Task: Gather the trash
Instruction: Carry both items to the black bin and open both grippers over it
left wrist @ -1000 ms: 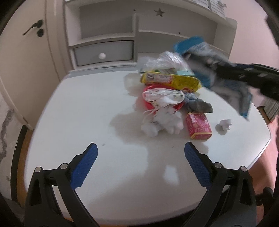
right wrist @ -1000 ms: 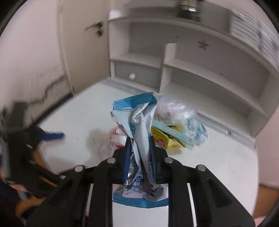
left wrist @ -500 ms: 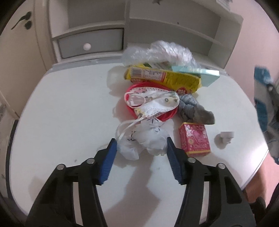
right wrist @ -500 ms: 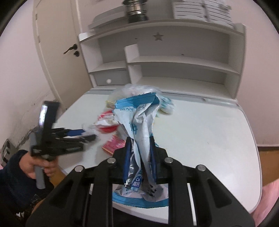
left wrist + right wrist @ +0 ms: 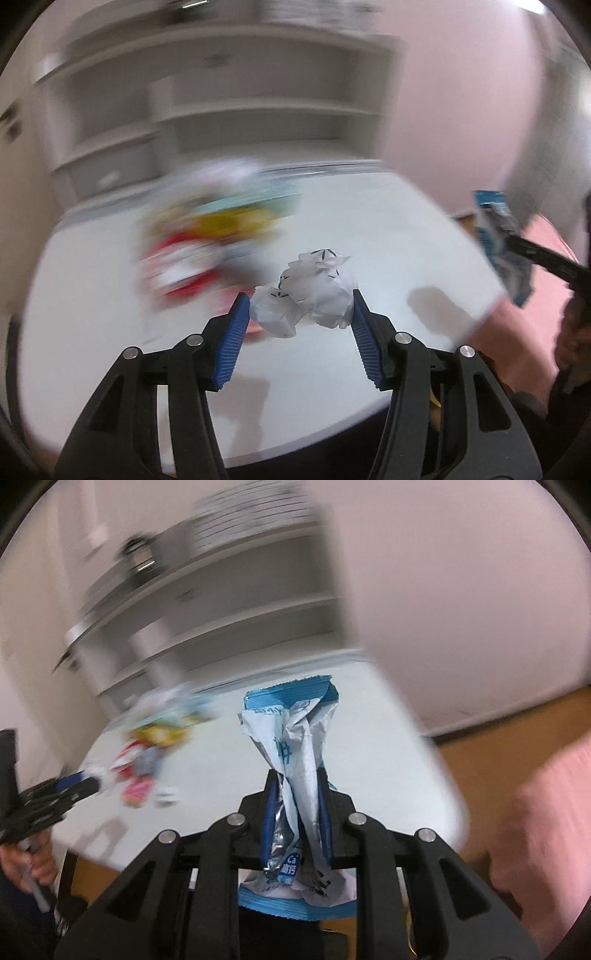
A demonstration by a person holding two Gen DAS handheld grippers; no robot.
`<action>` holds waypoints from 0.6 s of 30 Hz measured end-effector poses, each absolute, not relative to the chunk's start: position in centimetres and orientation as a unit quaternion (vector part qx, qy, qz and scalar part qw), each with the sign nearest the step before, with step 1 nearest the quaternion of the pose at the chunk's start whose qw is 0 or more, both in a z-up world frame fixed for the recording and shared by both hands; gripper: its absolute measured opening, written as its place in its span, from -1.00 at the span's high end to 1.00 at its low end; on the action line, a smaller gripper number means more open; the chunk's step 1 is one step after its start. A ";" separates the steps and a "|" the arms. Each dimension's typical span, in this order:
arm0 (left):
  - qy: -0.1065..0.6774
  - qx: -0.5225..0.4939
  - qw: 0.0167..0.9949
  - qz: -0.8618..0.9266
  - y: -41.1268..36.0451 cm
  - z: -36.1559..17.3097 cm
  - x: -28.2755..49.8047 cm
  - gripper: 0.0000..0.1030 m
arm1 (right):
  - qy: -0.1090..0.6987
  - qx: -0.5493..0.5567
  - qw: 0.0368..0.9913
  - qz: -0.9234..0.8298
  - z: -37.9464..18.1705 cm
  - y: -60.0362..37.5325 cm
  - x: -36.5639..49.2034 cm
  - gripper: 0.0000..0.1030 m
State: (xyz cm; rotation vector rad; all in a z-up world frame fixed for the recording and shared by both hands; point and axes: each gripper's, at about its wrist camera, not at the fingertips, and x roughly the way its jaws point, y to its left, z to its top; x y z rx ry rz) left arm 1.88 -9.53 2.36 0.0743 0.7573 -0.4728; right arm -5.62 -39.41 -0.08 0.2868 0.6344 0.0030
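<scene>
A crumpled white wrapper with small black marks [image 5: 317,284] sits between the blue pads of my left gripper [image 5: 299,297], which is shut on it and holds it above the white table [image 5: 376,229]. My right gripper [image 5: 295,775] is shut on a crushed blue-and-white snack bag [image 5: 291,731], held near the table's right edge. That bag [image 5: 498,236] also shows at the far right of the left wrist view. The left gripper [image 5: 88,777] appears at the left of the right wrist view, held by a hand [image 5: 33,864].
A blurred heap of trash [image 5: 214,229] lies on the table: a yellow pack, a red dish, a pale bag, a pink box [image 5: 136,790]. White shelves [image 5: 258,110] stand behind. Wooden floor [image 5: 498,746] and a pink surface [image 5: 546,812] lie to the right.
My left gripper closed on the white wrapper and lifted it off the table, swinging right. My right gripper carried the snack bag out past the table's right edge and rolled.
</scene>
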 end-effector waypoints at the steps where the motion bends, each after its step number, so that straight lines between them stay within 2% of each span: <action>1: 0.360 0.045 0.897 -0.253 -11.6 2.6 1.5 -0.04 | 0.310 0.157 0.937 -0.028 -0.7 -41.7 -6.8 0.61; 5: 0.351 0.083 0.853 -0.377 -22.3 2.2 -1.2 -0.04 | 0.304 0.222 0.918 -0.128 -3.6 -49.7 -11.9 0.61; 8: 0.365 0.105 0.801 -0.463 -30.1 0.0 -3.7 -0.04 | 0.309 0.263 0.891 -0.202 -6.6 -55.2 -15.6 0.61; 14: 0.427 0.151 0.702 -0.549 -42.3 -9.4 -6.8 -0.04 | 0.361 0.347 0.819 -0.281 -15.5 -63.1 -20.4 0.61; 18: 0.464 0.177 0.669 -0.553 -46.7 -16.6 -6.2 -0.04 | 0.424 0.385 0.765 -0.295 -22.4 -65.6 -21.7 0.61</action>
